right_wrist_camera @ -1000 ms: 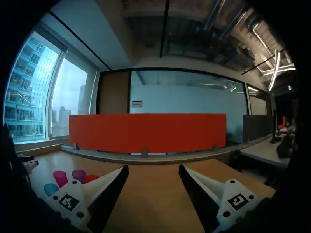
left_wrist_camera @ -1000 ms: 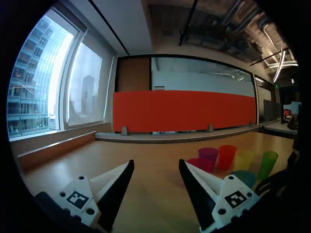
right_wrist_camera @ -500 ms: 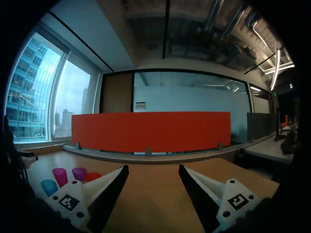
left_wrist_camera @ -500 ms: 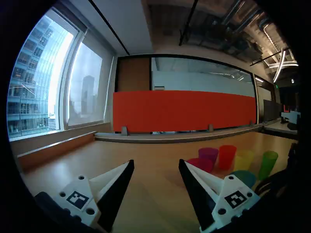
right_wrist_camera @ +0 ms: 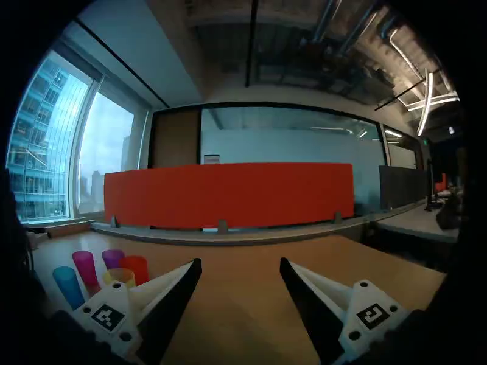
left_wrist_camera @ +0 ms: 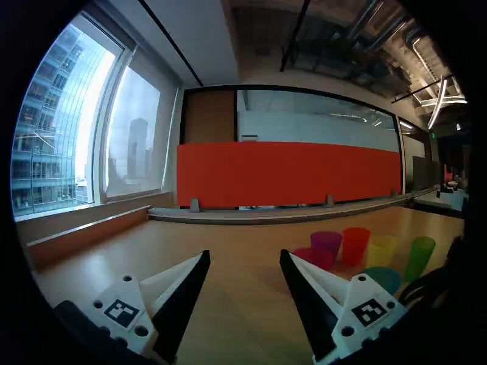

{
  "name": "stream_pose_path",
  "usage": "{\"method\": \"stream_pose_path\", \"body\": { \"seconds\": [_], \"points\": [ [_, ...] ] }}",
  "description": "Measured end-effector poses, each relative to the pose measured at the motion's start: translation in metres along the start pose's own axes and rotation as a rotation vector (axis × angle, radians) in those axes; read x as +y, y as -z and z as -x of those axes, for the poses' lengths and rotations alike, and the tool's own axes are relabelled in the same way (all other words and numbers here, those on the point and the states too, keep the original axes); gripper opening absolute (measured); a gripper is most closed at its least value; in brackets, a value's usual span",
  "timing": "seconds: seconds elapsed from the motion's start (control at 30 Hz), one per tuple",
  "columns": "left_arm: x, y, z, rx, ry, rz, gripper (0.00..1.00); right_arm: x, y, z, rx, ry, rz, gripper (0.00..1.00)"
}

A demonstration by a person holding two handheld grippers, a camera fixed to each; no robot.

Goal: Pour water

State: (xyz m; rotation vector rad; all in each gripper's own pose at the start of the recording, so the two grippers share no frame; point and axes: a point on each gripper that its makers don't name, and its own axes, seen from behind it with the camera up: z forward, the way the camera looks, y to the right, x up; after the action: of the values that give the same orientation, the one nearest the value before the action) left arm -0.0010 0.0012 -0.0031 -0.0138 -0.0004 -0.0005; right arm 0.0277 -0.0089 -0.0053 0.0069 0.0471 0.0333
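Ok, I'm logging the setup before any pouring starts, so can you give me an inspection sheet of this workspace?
Surface: wooden table, pale and smooth.
Job's things: a cluster of upright plastic cups: purple cup, orange cup, yellow cup, green cup, blue cup, and a pink cup partly hidden by a finger.
Clutter: nothing seen.
Grippers: left hand-held gripper open, holding nothing; right hand-held gripper open, holding nothing.
Cables: dark cable loops at the right edge of the left gripper view.
Surroundings: orange divider panel along the table's far edge, tall windows, more desks beyond.
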Motion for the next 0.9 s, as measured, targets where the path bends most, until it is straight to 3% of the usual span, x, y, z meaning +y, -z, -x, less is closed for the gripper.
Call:
{"method": "stream_pose_path", "body": {
  "seconds": [0.9],
  "points": [
    [0.0, 0.0, 0.0, 0.0, 0.0, 0.0, 0.85, 0.008, -0.005, 0.022, -0.042, -0.008, 0.007, 1.0]
  ]
}}
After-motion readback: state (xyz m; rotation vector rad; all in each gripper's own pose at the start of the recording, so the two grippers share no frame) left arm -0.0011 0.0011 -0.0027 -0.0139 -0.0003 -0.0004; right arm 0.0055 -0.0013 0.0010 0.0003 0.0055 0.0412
